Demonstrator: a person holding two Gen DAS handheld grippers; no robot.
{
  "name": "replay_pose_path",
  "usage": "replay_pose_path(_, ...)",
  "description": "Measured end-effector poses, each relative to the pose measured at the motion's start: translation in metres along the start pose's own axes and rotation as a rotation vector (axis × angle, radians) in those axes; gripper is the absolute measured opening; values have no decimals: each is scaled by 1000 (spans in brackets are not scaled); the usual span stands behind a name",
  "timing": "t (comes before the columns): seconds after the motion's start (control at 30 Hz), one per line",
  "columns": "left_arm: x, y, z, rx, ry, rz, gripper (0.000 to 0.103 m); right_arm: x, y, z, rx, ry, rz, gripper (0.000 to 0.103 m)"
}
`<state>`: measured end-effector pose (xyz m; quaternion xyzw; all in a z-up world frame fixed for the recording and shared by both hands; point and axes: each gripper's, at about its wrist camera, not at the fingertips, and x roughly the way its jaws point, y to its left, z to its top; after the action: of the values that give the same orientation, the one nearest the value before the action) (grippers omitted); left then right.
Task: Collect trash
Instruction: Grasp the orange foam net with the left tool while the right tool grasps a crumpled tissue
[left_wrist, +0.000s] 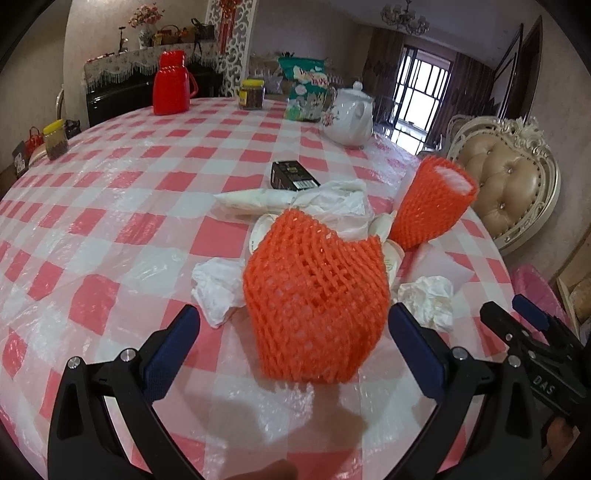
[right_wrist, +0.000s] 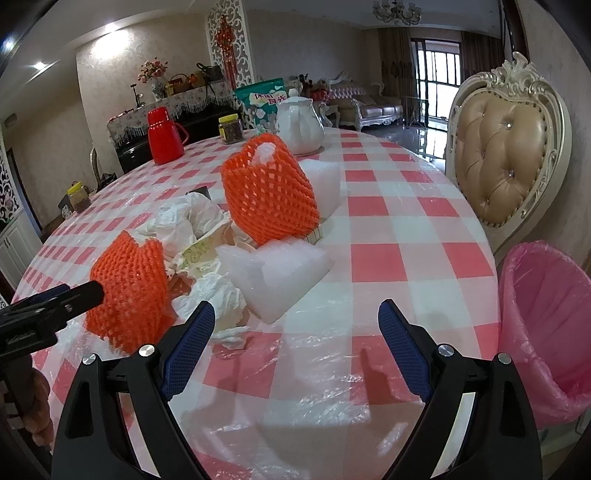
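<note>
Left gripper (left_wrist: 291, 339) is spread wide, with the near orange foam net (left_wrist: 314, 302) dead centre in its frame, lying on the table (left_wrist: 110, 221) between the tips and just ahead, touching neither pad. Right gripper (right_wrist: 297, 332) is also wide and empty, nearest the white foam piece (right_wrist: 280, 273) above its left finger. Left is the closer one; the pink-lined bin (right_wrist: 546, 317) sits off the table edge at lower right.

Red thermos (left_wrist: 171, 84), white teapot (left_wrist: 349, 116) and jar (left_wrist: 252, 94) stand on checked tablecloth (left_wrist: 110, 221)
</note>
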<state>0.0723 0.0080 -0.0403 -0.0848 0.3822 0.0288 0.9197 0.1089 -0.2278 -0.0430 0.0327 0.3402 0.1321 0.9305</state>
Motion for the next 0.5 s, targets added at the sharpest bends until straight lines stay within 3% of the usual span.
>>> replay_pose_path(0.2, 27, 1, 2, -3, 63, 5, 98, 7, -1, 4, -4, 22, 12, 85)
replay_pose_path(0.33, 34, 3, 2, -3, 76, -44, 77, 11, 4, 3, -17, 39, 28, 85)
replay_pose_path(0.43, 36, 3, 2, 1, 78, -68, 70, 14, 9, 1, -25, 50, 33, 85)
replay_pose_path(0.5, 34, 3, 1, -5, 78, -92, 59, 15, 13, 1, -31, 56, 37, 85)
